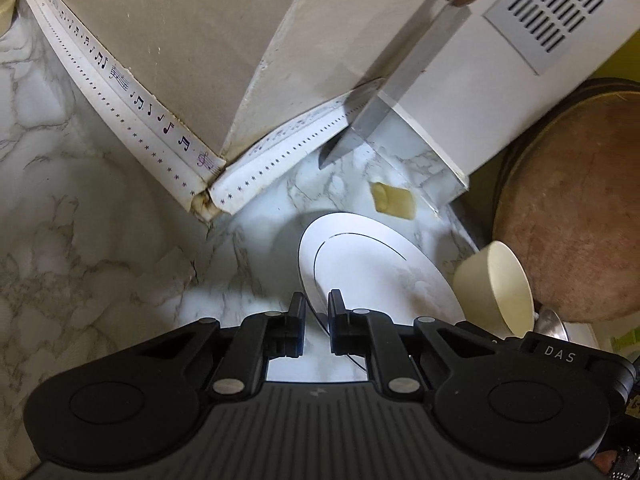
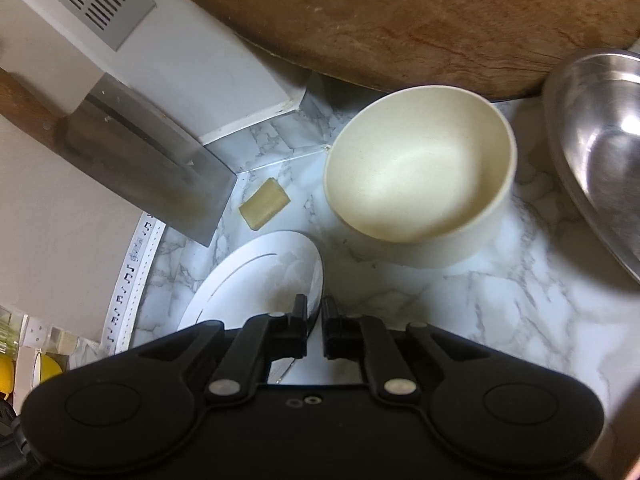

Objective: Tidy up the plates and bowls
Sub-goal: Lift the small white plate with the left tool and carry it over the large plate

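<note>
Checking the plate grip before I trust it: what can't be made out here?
- White plate, both wrist views: near rim hidden behind each gripper body.
- Steel bowl, right wrist: cut off by the frame edge.
- Cleaver, right wrist: handle cut off, blade blurred.

I see a glossy marble-patterned desk (image 2: pixel 500 300), a smooth white plate (image 2: pixel 256 276) with a ceramic look, a matt cream bowl (image 2: pixel 420 176), a brushed metal cleaver blade (image 2: pixel 152 168), a shiny steel basin (image 2: pixel 600 152), a rough wooden board (image 2: pixel 400 20), and matt black plastic fingers (image 1: pixel 338 312).
</note>
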Action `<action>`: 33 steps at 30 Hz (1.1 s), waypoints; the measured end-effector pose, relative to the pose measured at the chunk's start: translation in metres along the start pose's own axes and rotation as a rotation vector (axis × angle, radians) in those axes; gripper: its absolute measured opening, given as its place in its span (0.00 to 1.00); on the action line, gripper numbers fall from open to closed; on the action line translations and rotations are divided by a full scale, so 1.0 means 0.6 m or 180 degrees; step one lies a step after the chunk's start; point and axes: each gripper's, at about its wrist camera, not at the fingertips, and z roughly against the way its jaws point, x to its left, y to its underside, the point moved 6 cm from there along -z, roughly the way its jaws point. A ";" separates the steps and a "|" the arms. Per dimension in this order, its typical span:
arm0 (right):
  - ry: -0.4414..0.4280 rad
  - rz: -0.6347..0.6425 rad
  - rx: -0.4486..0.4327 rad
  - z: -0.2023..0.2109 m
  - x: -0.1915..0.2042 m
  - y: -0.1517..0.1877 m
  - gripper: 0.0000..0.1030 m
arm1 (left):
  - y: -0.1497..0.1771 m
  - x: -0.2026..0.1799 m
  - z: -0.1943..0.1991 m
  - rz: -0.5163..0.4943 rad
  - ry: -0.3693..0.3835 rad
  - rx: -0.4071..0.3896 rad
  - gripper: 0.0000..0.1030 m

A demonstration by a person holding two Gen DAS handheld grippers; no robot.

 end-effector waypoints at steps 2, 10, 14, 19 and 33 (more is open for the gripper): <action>0.0003 -0.0008 -0.0027 0.013 -0.001 0.007 0.08 | 0.005 -0.004 0.012 -0.0041 0.0031 -0.0006 0.10; -0.0004 -0.0038 -0.0141 0.077 -0.017 0.042 0.08 | 0.038 -0.019 0.065 -0.0207 0.0137 0.0025 0.10; -0.0004 -0.0072 -0.0213 0.113 -0.028 0.069 0.08 | 0.057 -0.026 0.092 -0.0286 0.0196 0.0035 0.10; -0.0021 -0.0146 -0.0307 0.160 -0.034 0.104 0.08 | 0.084 -0.029 0.128 -0.0399 0.0266 0.0043 0.10; 0.0005 -0.0320 -0.0402 0.236 -0.051 0.207 0.08 | 0.162 -0.004 0.184 -0.0541 0.0396 0.0190 0.10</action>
